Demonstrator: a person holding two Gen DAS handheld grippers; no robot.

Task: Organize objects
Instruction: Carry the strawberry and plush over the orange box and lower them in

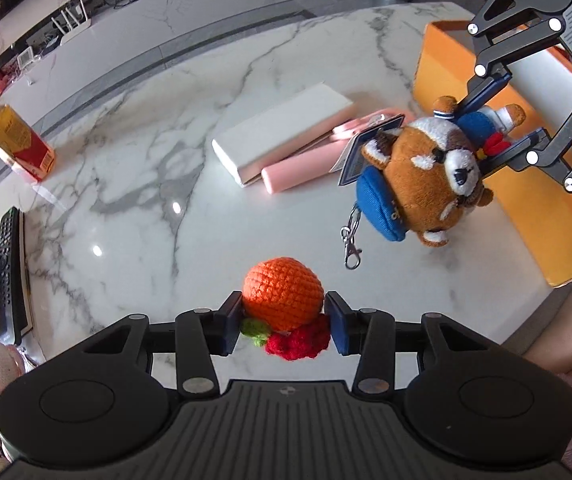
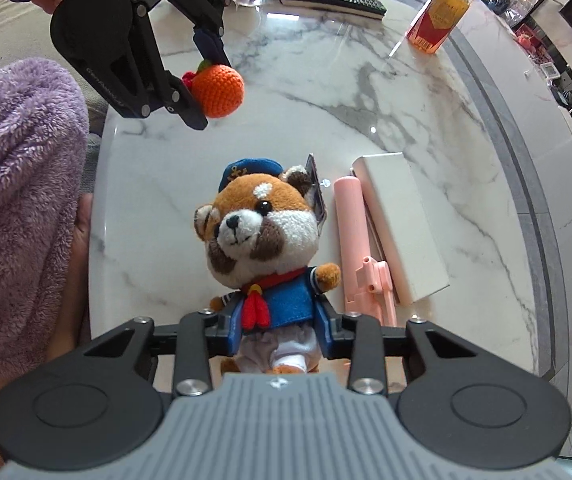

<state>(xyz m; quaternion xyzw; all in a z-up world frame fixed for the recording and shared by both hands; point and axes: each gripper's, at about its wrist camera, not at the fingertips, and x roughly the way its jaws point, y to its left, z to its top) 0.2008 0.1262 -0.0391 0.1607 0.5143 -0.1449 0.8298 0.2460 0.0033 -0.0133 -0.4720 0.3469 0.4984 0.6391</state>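
We pinch the knit orange in our left gripper and the plush in our right gripper, both lifted above the marble surface.

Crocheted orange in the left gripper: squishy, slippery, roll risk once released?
The crocheted orange is yarn, so probably soft and light. The left gripper pinches its sides; textured yarn likely grips well. It is round, so it may roll on the marble table.
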